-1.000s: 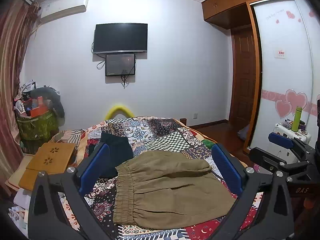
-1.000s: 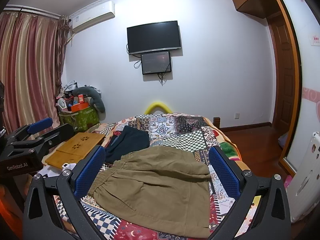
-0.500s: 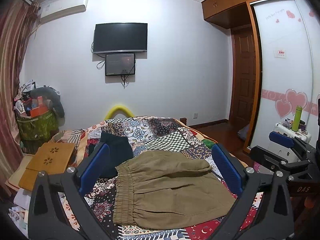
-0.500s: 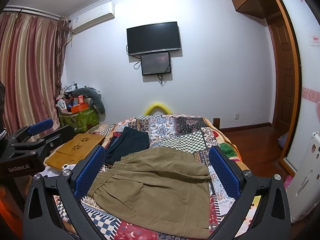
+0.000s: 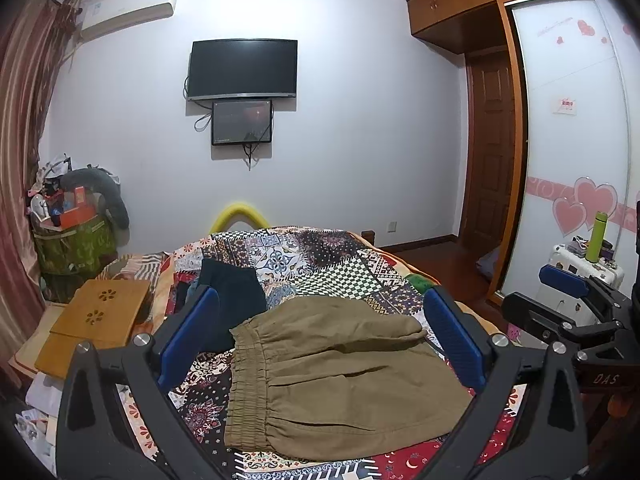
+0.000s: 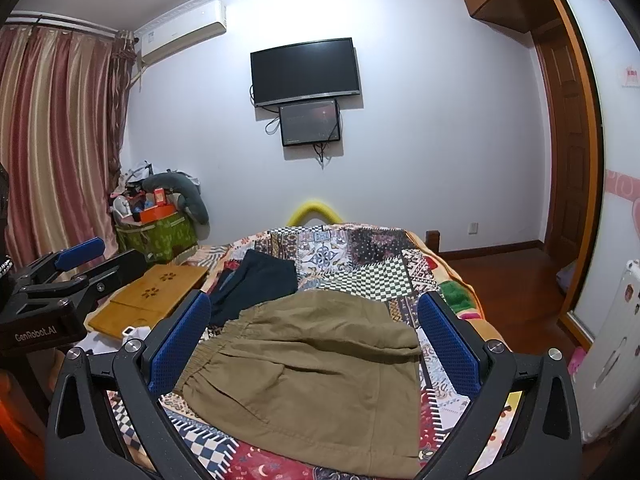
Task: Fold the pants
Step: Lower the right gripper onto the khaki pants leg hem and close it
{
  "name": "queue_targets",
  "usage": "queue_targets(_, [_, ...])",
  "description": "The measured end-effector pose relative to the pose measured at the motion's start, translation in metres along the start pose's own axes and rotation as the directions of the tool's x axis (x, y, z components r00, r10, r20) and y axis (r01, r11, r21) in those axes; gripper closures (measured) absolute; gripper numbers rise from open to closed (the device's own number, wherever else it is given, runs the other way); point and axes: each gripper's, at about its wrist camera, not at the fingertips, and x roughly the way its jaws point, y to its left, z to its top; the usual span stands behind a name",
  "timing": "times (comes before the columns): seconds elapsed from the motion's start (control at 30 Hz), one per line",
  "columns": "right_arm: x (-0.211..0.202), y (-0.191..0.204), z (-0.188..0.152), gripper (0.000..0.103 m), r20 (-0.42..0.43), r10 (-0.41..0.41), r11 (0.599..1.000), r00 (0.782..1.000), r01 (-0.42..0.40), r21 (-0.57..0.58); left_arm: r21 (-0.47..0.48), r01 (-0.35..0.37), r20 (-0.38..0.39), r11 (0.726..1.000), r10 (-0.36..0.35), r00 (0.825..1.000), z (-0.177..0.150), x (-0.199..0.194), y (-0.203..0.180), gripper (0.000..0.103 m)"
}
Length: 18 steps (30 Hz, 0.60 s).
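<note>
Nothing has shifted appreciably since the earlier frames: both claws hold the same hover over the bed [image 5: 328, 264], and the pants lie as before.

Left claw [image 5: 322, 334]: released, jaws spread wide, blue pads on either side of the garment, clear of the fabric. Right claw [image 6: 314, 342]: likewise released, jaws spread wide, nothing between them. Each claw appears at the edge of the other's view, the right one at the right edge of the left wrist view and the left one at the left edge of the right wrist view.

Olive-brown pants [image 5: 340, 376] lie on the patchwork quilt [image 5: 320, 256] at the near end of the bed. They look already folded into a compact, roughly rectangular bundle. The elastic waistband [image 5: 248, 376] faces left in the left wrist view; the folded edge lies to the right.

A dark garment [image 5: 230, 300] lies on the quilt behind the pants, toward the left, its near edge just beside the waistband. A wooden lap tray [image 5: 96, 320] sits left of the bed. A television [image 5: 243, 69] hangs on the far wall with a smaller screen [image 5: 241, 122] directly below it.
</note>
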Motion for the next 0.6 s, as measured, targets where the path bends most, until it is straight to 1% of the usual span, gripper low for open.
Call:
queue_targets(0.17, [0.011,-0.008,-0.003,0.0,-0.018,-0.003,1.0,1.0,0.004,0.014,-0.008,0.0,-0.032,1.0,0.0,0.999,-0.003,0.016,0.004,0.0])
queue_targets(0.3, [0.03,-0.02,-0.009,0.0,-0.057,-0.011,0.999,0.998,0.013,0.034,-0.012,-0.013,-0.081,1.0,0.012,0.997,-0.006,0.042,0.012,0.0])
queue_targets(0.4, [0.049,-0.032,-0.017,0.0,-0.094,-0.028,0.999,0.995,0.032,0.039,-0.013,-0.022,-0.133,1.0,0.02,0.991,-0.009,0.067,0.021,0.0])
queue_targets(0.47, [0.059,-0.039,-0.021,0.0,-0.118,-0.042,0.998,0.992,0.047,0.039,-0.015,-0.039,-0.18,0.999,0.035,0.983,-0.013,0.09,0.031,0.0])
queue_targets(0.53, [0.077,-0.053,-0.029,0.0,-0.159,-0.067,0.997,0.985,0.074,0.039,-0.013,-0.059,-0.22,0.998,0.055,0.974,-0.019,0.109,0.038,0.0])
queue_targets(0.6, [0.09,-0.065,-0.036,0.0,-0.197,-0.083,0.995,0.977,0.094,0.046,-0.012,-0.081,-0.274,0.997,0.075,0.959,-0.026,0.133,0.05,0.0])
